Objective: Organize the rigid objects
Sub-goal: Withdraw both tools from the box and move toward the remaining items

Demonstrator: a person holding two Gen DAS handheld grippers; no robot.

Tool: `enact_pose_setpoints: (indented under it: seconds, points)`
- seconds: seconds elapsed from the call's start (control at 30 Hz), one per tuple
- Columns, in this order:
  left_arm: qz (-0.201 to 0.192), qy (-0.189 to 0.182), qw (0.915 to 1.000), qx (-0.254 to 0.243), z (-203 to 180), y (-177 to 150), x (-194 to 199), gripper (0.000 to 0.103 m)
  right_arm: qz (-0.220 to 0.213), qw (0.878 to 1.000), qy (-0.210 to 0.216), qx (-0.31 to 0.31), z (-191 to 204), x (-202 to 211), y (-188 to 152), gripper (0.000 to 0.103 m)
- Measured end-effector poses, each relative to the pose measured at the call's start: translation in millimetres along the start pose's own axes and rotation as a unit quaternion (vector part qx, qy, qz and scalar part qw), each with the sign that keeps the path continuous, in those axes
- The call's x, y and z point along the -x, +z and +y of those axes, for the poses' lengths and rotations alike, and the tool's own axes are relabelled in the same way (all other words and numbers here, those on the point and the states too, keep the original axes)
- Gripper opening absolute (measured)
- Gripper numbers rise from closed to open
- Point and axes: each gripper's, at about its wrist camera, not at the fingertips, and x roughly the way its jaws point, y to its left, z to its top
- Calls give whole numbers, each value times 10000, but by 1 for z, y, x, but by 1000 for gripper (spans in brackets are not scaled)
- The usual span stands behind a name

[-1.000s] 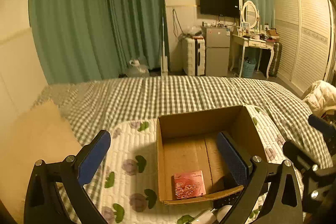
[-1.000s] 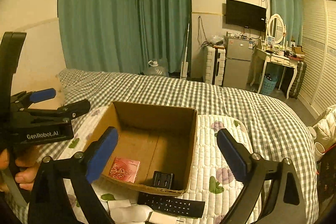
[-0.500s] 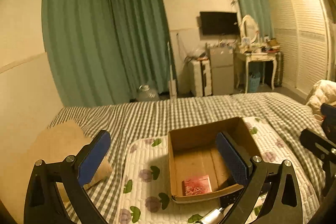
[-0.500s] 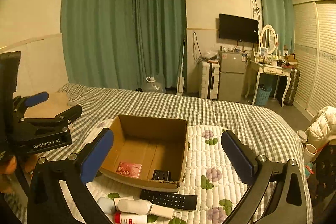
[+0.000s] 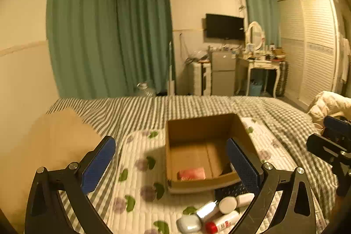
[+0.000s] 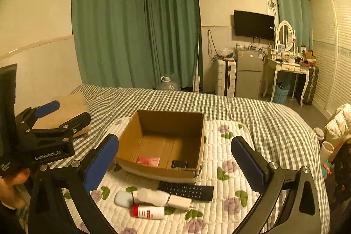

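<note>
Both grippers backed off cardboard box (image 6: 166, 142).

dim warm yellow light | left view slightly blurred | fisheye bending, dark vignette corners

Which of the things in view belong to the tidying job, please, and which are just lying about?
Job:
- open brown cardboard box
- pink patterned packet and small black item inside it
- black remote control
- white bottles
- red-capped white tube

Lying about:
- tan pillow
- white padded jacket
- wall television
- grey fridge
</note>
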Motion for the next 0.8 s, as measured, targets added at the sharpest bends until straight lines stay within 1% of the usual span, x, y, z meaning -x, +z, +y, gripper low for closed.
enact_pose_setpoints:
  seconds: [0.13, 0.2, 0.33, 0.47, 0.53, 0.6, 0.63, 0.7, 0.8]
  points:
    - [37, 2, 10000, -12, 1, -16, -2, 103, 161, 9998, 33, -108, -3, -3, -13, 103]
    - [143, -202, 9997, 28, 2, -23, -6, 103, 208, 9997, 9, -119, -5, -6, -18, 103]
    - [427, -28, 9991, -7, -2, -39, -18, 103, 343, 9994, -34, -64, -5, -12, -29, 103]
    - [545, 248, 9982, 82, 1, -54, -25, 103, 379, 9992, -122, 104, -3, -18, -41, 103]
    - [619, 388, 9973, -23, 0, -61, -31, 103, 411, 9990, -114, 147, -2, -22, -46, 103]
    - [620, 311, 9976, -69, 1, -69, -33, 103, 474, 9985, -135, 235, 0, -28, -55, 103]
    - [642, 371, 9972, -131, 0, -73, -35, 103, 522, 9981, -147, 290, 1, -32, -60, 103]
    - [686, 379, 9967, -214, -3, -81, -39, 103, 585, 9975, -164, 361, 2, -37, -66, 103]
    - [883, 399, 9950, -227, -6, -93, -52, 103, 698, 9963, -221, 461, 3, -46, -79, 103]
